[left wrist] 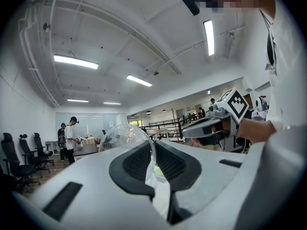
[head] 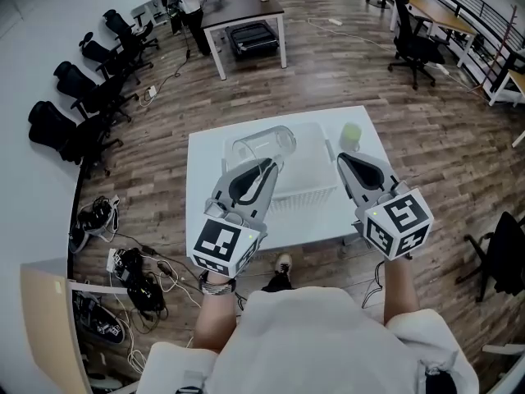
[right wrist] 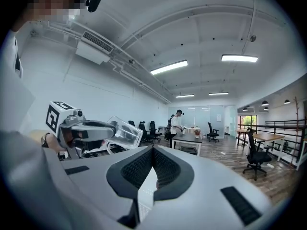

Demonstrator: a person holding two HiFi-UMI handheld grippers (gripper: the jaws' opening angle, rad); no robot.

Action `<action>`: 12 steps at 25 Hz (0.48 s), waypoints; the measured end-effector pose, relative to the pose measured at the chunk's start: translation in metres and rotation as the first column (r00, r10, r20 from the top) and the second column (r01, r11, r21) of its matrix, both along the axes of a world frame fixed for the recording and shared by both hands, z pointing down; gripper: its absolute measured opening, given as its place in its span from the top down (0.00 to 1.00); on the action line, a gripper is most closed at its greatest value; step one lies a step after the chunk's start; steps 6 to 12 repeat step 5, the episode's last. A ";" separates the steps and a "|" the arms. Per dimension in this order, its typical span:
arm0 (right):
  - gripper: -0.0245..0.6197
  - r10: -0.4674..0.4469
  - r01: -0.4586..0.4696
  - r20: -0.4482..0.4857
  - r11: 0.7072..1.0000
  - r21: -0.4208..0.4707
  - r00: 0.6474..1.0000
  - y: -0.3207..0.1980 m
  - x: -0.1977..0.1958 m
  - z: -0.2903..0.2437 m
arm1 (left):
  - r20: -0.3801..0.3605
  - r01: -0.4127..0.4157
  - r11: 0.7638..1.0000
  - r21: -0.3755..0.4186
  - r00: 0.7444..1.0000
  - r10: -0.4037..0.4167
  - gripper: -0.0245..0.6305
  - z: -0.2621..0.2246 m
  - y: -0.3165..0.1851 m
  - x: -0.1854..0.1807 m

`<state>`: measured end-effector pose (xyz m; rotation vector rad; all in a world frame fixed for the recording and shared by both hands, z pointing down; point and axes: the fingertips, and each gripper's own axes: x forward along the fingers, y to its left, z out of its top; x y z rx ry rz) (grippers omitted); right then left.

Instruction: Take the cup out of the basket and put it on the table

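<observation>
A clear plastic cup [head: 267,146] hangs tilted above the white basket [head: 308,195] on the white table [head: 205,171]. My left gripper [head: 267,167] is shut on the cup's rim. In the left gripper view the cup's wall [left wrist: 122,135] runs between the pads of that gripper [left wrist: 152,150]. My right gripper [head: 343,159] hovers over the basket's right end, shut with nothing in it. The right gripper view looks along its own closed jaws [right wrist: 152,152] and shows the cup [right wrist: 124,132] held by the left gripper [right wrist: 91,127].
A small green object [head: 351,135] stands on the table's far right part, just beyond the right gripper. Office chairs [head: 82,105] line the left wall. Another table [head: 246,11] with a person beside it stands farther back.
</observation>
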<state>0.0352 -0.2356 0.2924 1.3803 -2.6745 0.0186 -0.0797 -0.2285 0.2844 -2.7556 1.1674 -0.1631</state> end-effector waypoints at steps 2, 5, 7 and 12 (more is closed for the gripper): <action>0.94 -0.003 0.003 0.001 1.000 -0.003 1.000 -0.001 0.000 0.001 | 0.002 -0.003 1.000 -0.001 1.000 0.003 0.91 0.000 -0.001 0.001; 0.94 -0.005 0.005 0.004 1.000 -0.010 1.000 -0.003 0.000 0.004 | 0.002 -0.008 1.000 -0.002 1.000 0.008 0.91 0.002 -0.002 0.002; 0.94 -0.005 0.005 0.004 1.000 -0.010 1.000 -0.003 0.000 0.004 | 0.002 -0.008 1.000 -0.002 1.000 0.008 0.91 0.002 -0.002 0.002; 0.94 -0.005 0.005 0.004 1.000 -0.010 1.000 -0.003 0.000 0.004 | 0.002 -0.008 1.000 -0.002 1.000 0.008 0.91 0.002 -0.002 0.002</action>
